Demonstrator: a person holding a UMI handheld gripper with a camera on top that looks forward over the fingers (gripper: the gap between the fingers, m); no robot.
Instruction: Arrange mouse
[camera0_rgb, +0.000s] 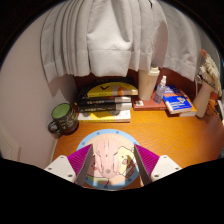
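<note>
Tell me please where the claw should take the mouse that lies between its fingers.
Probably grip the mouse by its two long sides, coming straight from behind: it lies lengthwise between the fingers of the claw, its flanks facing the pads.

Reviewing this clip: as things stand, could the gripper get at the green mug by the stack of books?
Probably not yet: the gripper appears closed on a mouse, so its fingers are occupied. The desk between it and the green mug looks free.

Home desk: books (108, 103), mug (63, 117), curtain (110, 38).
</note>
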